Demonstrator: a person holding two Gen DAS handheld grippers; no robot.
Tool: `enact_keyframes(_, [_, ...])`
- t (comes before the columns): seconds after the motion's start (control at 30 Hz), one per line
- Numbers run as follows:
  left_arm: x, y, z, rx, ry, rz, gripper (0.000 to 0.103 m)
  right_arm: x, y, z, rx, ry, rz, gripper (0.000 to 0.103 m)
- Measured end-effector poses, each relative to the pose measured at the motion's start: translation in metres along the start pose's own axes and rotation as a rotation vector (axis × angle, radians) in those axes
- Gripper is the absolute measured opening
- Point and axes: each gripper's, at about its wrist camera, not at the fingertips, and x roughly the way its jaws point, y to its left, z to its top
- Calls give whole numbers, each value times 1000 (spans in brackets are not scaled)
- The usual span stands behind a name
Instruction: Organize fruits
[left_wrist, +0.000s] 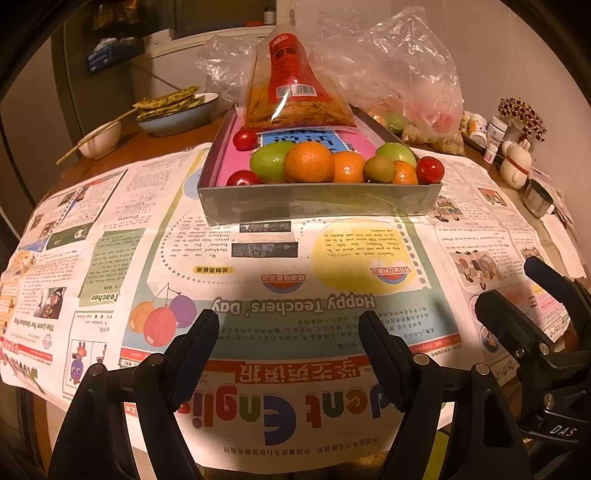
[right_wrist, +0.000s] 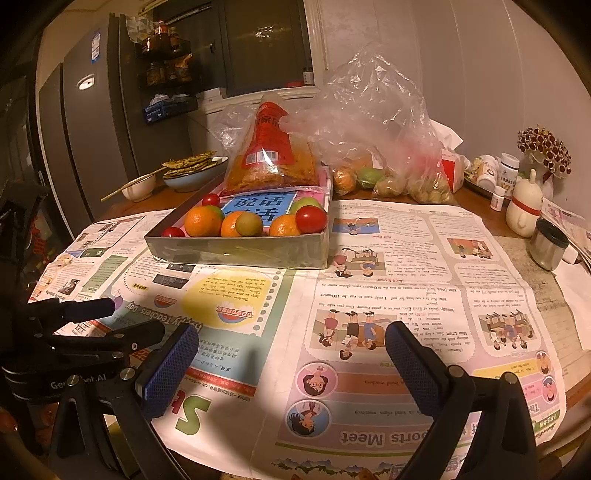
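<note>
Both grippers nearest the lens, hovering low over the newspaper (left_wrist: 258, 258) on the worktop: left gripper (left_wrist: 288, 354) jaws wide apart, nothing held; right gripper (right_wrist: 291, 365) the same, wide and empty. Fruit sits ahead in the grey tray (left_wrist: 317, 201), bunched at its near edge. Left to right: red tomato (left_wrist: 242, 178), green fruit (left_wrist: 269, 162), big orange (left_wrist: 308, 162), small orange (left_wrist: 348, 167), greenish-brown fruit (left_wrist: 379, 169), red tomato (left_wrist: 429, 170). More fruit stays in the clear plastic bag (right_wrist: 373, 162) behind the tray.

Scene fits sorting underway or fruit already gathered; can't tell which. Any pick: close the jaws on a fruit's widest part, go soft on tomatoes, watch for neighbours rolling.

Readable, upside down: "Happy Teachers' Day", "Teacher", "Sports Meet", part of "Student English". Gripper body reads "DAS". Snack packet (left_wrist: 295, 88) has a red label with a barcode; text illegible.
</note>
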Motion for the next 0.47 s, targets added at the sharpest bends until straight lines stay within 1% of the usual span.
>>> enact_keyframes(0.33, [-3,8,5,6,-18,12,79,0,0,0,-4,2,-3,102])
enact_keyframes(0.43, [-4,30,17,-12,-44,32,79,0,-5,7,8,-1,-15,102])
enact_keyframes(0.47, [-3,46,26,-38,-51,45,79,-1,-8,10,8,-7,-19,102])
